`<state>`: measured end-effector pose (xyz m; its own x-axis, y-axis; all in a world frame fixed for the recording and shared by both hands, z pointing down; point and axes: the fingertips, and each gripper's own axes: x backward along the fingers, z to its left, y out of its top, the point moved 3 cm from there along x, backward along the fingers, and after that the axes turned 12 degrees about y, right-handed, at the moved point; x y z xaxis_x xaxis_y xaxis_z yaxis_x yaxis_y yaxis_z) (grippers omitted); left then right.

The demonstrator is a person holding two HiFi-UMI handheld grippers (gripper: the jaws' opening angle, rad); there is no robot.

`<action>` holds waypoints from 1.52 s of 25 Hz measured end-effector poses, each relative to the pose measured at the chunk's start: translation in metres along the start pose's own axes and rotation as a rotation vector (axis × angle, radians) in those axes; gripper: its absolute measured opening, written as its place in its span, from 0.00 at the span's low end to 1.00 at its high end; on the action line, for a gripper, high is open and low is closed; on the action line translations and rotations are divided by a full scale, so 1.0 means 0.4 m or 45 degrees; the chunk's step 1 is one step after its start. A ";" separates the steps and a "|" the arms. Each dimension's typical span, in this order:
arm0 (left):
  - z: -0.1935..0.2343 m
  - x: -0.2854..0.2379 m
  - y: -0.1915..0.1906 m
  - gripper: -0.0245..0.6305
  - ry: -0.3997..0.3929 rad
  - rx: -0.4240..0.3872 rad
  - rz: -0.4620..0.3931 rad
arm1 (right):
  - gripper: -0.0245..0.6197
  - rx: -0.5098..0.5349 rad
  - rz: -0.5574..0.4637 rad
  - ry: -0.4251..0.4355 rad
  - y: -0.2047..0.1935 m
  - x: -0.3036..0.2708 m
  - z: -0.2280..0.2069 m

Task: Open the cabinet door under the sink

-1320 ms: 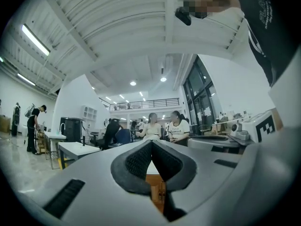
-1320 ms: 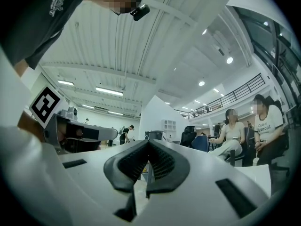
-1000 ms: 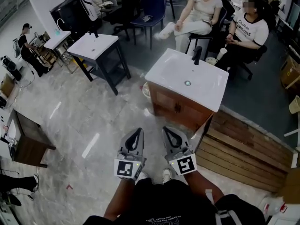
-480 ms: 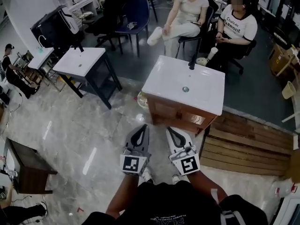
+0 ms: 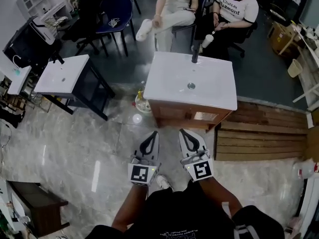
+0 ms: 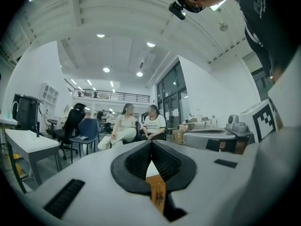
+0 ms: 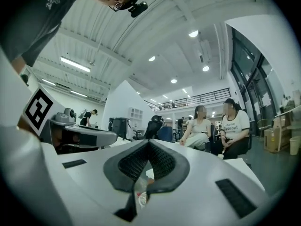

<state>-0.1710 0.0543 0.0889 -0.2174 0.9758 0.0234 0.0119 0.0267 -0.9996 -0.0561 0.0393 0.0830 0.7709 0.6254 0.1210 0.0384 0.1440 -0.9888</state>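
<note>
A white sink point(image 5: 172, 81) with a black faucet point(image 5: 195, 53) tops a wooden cabinet point(image 5: 185, 115), whose front faces me with its door closed. Both grippers hang side by side a short way in front of it, pointing at it and touching nothing. My left gripper point(image 5: 152, 135) is shut and empty, and so is my right gripper point(image 5: 185, 133). In the left gripper view the jaws point(image 6: 151, 144) meet at the tips, with the cabinet's wood point(image 6: 157, 194) showing below them. The right gripper point(image 7: 149, 142) likewise has its tips together in its own view.
A second white sink on a dark stand point(image 5: 62, 76) is at the left. Two seated people and a blue chair point(image 5: 115, 6) are behind the cabinet. A wooden pallet point(image 5: 264, 136) lies to its right, and a bottle point(image 5: 143, 102) stands on the floor by its left corner.
Both grippers have come nearer to the cabinet, still shut. The cabinet now stands square in front of me instead of off to the right.
</note>
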 end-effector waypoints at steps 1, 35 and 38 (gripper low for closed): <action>0.003 -0.013 -0.015 0.07 -0.015 0.007 0.012 | 0.07 -0.006 0.016 -0.018 -0.015 -0.006 -0.009; -0.127 -0.427 -0.912 0.07 -0.027 0.084 0.353 | 0.07 -0.104 0.421 -0.378 -1.022 0.012 -0.382; -0.134 -0.440 -0.973 0.07 -0.032 0.074 0.373 | 0.07 -0.101 0.465 -0.382 -1.105 0.010 -0.401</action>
<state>-0.0851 -0.1163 0.4748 -0.2369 0.9344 -0.2661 0.0219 -0.2687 -0.9630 0.0321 -0.1446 0.5066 0.5256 0.8198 -0.2275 -0.1433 -0.1784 -0.9735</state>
